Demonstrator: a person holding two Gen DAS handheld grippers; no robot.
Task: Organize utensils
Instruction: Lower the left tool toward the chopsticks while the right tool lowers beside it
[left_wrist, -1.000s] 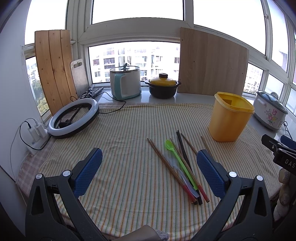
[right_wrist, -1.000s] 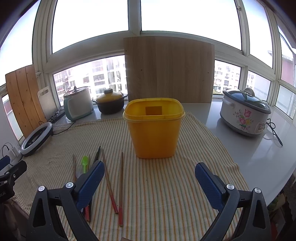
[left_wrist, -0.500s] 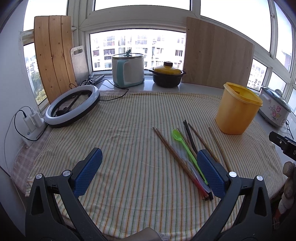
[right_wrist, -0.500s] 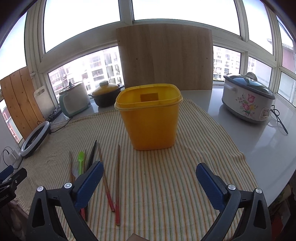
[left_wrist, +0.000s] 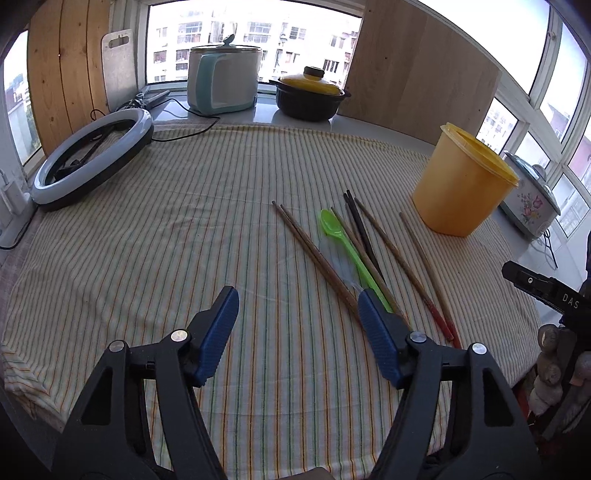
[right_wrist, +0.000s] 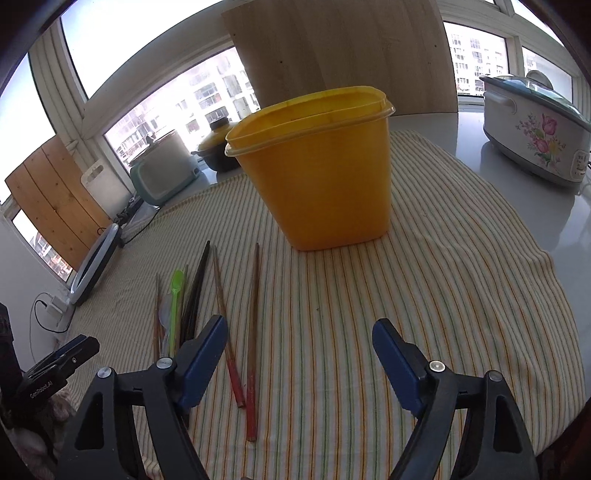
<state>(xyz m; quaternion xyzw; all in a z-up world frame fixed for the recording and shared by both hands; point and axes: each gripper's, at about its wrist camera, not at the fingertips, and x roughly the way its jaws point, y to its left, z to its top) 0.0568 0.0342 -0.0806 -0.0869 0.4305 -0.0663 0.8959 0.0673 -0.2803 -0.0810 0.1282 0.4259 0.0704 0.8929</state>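
Cloth (left_wrist: 184, 229), striped, is filling more of both views than a second ago, and the windows are sliding up out of frame as both grippers are tipping downward and coming in lower over the table. Left gripper (left_wrist: 298, 332) is closing, its blue pads visibly nearer each other than before, with only bare cloth between them. Right gripper (right_wrist: 300, 360) is closing too, though less, and is also holding nothing.

Bin (right_wrist: 314, 173), yellow and open-topped, is standing upright on the cloth and is looming larger in the right view than it did earlier; it is sitting straight ahead of the right gripper, well apart from the pads. Chopsticks (left_wrist: 321, 258) are lying loose in a fan on the cloth beside the bin, with a green spoon (left_wrist: 343, 243) among them; their near ends are passing behind the left gripper's right pad (left_wrist: 376, 332), which is hiding them there. In the right view the same pile is lying by that gripper's left pad (right_wrist: 203, 362), two red-tipped sticks (right_wrist: 236, 384) reaching in between the pads' line without touching them.

Only the left view is showing the ring light (left_wrist: 92, 155) whole, plus the kettle (left_wrist: 221, 81) and black pot (left_wrist: 310, 96) clearly on the sill. Only the right view is showing the flowered cooker (right_wrist: 535, 129) in full. Each view is catching the other gripper's black tip at its edge.
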